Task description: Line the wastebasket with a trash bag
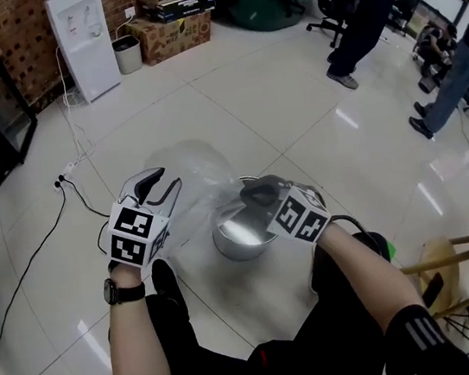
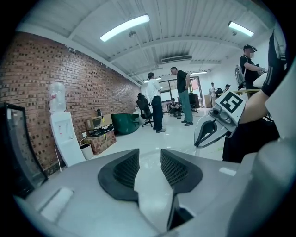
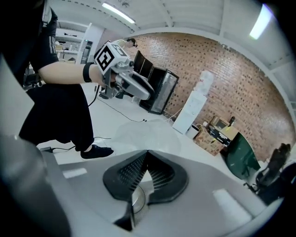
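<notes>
left tool (image 1: pixel 161 184) stands half open, nothing seen in it; right tool (image 1: pixel 255 195) is closed, perhaps on film. the clear bag (image 1: pixel 189 164) balloons beside the basket (image 1: pixel 240 235) on the floor (image 1: pixel 289 87): light, soft, slippery, so pinch its mouth hem.

left gripper (image 1: pixel 161 184) is held to the left of the wastebasket (image 1: pixel 241 241), pointing away from the body and slightly down. its jaws stand partly apart, with an open gap between the pads. right gripper (image 1: pixel 255 195) is held over the wastebasket's rim, tilted down, its jaws closed tip to tip on the trash bag (image 1: pixel 187 165). left forearm (image 1: pixel 136 345) and right forearm (image 1: pixel 362 270) are bare and reach forward on either side of the wastebasket.
</notes>
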`<state>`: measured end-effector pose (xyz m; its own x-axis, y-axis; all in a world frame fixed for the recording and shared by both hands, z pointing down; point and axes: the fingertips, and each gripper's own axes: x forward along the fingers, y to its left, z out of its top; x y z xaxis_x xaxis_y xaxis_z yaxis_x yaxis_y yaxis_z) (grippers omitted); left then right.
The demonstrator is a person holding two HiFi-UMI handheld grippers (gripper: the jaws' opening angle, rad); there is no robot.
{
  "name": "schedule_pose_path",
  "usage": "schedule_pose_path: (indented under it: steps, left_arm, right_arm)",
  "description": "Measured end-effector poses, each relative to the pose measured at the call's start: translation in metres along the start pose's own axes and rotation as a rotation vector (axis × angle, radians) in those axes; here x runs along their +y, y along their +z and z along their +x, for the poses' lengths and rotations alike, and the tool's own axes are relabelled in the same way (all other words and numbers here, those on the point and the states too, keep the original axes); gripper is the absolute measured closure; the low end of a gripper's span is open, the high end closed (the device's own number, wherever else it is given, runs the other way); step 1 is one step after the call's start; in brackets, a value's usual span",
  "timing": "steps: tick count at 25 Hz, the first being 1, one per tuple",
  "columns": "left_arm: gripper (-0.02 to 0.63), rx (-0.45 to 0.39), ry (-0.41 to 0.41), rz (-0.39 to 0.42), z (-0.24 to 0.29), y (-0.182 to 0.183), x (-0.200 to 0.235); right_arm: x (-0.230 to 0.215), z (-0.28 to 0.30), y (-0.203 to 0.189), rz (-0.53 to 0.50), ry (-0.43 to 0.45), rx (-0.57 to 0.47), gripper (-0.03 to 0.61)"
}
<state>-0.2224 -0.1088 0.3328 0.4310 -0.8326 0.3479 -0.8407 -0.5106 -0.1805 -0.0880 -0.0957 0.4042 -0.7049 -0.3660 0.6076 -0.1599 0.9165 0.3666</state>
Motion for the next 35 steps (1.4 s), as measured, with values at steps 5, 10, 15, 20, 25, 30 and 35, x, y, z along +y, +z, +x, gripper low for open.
schedule_pose_path:
  steps: [5,10,15,20,25,30,35]
  left_arm:
    - [0.476,0.007,-0.022,0.020,0.023,0.009,-0.016]
    - [0.476,0.027,-0.046,0.046,0.051,0.014,-0.031]
    - [0.476,0.064,-0.074,0.086,0.079,0.014,-0.046]
    - [0.466,0.103,-0.118,0.109,0.111,0.009,-0.072]
    - [0.437,0.227,-0.216,0.169,0.155,-0.020,-0.113]
    - [0.436,0.368,-0.288,0.212,0.182,-0.069,-0.146]
    - [0.436,0.448,-0.334,0.211,0.196,-0.100,-0.165]
  right_arm:
    - [-0.016,-0.050,-0.025,0.058,-0.023,0.002,0.571]
    - [-0.019,-0.087,-0.047,0.098,-0.006,0.020,0.571]
    - [0.000,-0.115,-0.064,0.127,0.085,0.040,0.571]
    - [0.029,-0.130,-0.084,0.118,0.175,0.076,0.571]
    - [0.065,-0.131,-0.112,0.143,0.320,0.125,0.571]
    - [0.092,-0.127,-0.139,0.101,0.414,0.179,0.567]
    - [0.076,-0.142,-0.132,0.119,0.430,0.091,0.465]
